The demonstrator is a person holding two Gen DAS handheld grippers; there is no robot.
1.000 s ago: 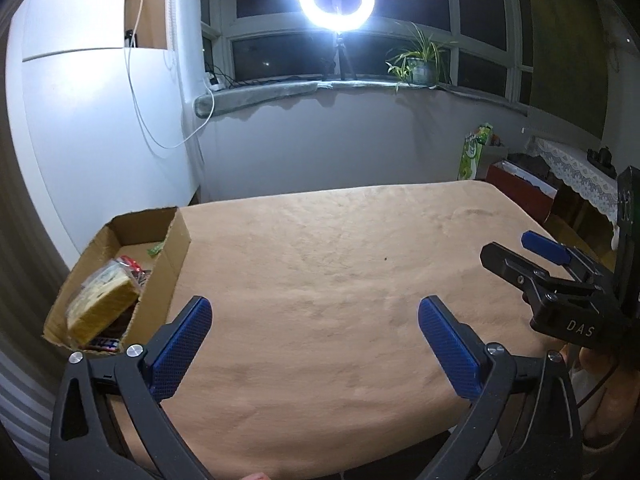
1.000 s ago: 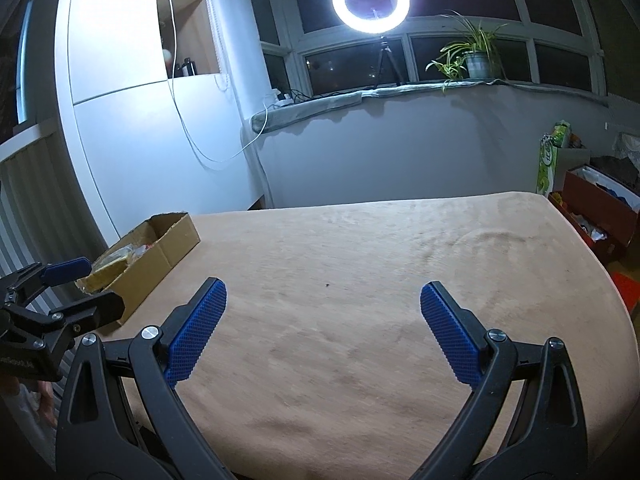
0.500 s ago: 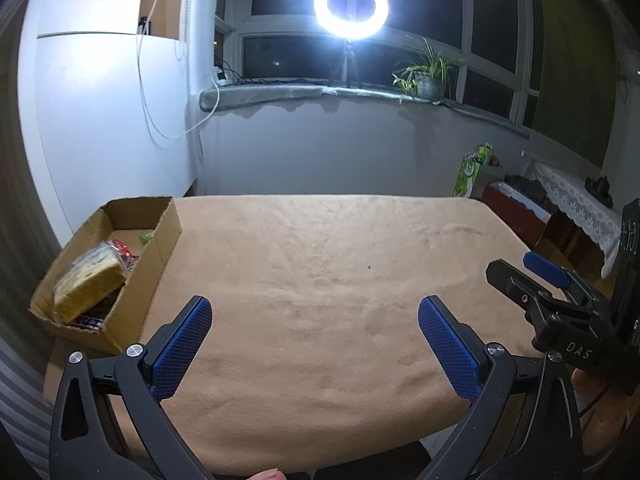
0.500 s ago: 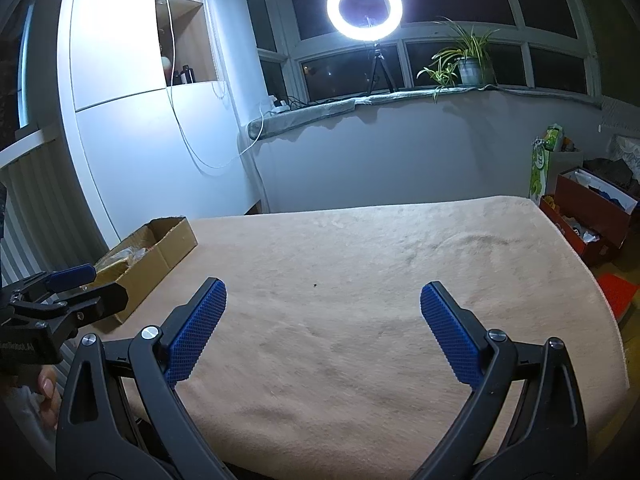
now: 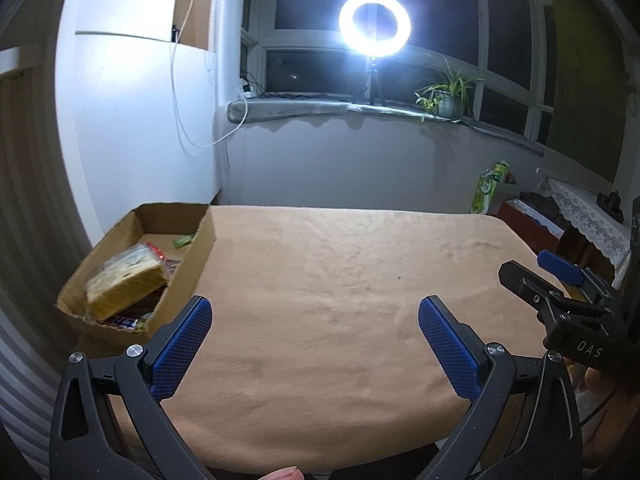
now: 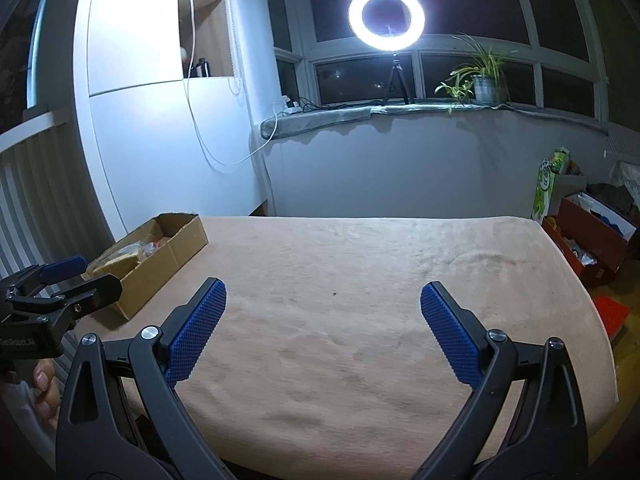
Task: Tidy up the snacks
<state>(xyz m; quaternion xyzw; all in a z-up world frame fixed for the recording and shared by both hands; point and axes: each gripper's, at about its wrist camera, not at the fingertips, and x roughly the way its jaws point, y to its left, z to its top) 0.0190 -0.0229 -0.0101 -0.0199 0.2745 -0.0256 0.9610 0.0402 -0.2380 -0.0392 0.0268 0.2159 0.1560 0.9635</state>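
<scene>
- Far off to the left of both tongs, a cardboard box point(image 5: 176, 280) sits at the left edge of the table point(image 5: 340, 300), open at the top.
- Inside it lies a yellow packet point(image 5: 124, 286), tilted, on top of darker wrapped bars; a small green wrapper point(image 5: 183, 241) lies at the box's far end. The rest of the contents are too small to read.
- The left gripper point(image 5: 316, 344) hangs over the near edge of the table with its blue pads point(image 5: 180, 350) spread wide and nothing between them; the box is just ahead and to the left of its left pad.
- The tan cloth ahead of both tongs carries nothing but a tiny dark speck.
- The right gripper point(image 6: 322, 334) hangs beside the left one, also spread wide and empty, with its pads point(image 6: 450, 340) over the cloth; the box is well to its left.
- Beyond the tongs, a ring light point(image 6: 386, 17) glows on the windowsill, with a potted plant point(image 6: 482, 76) to its right.
- Past the table's right side stands a red box point(image 6: 592, 236) on the floor.
</scene>
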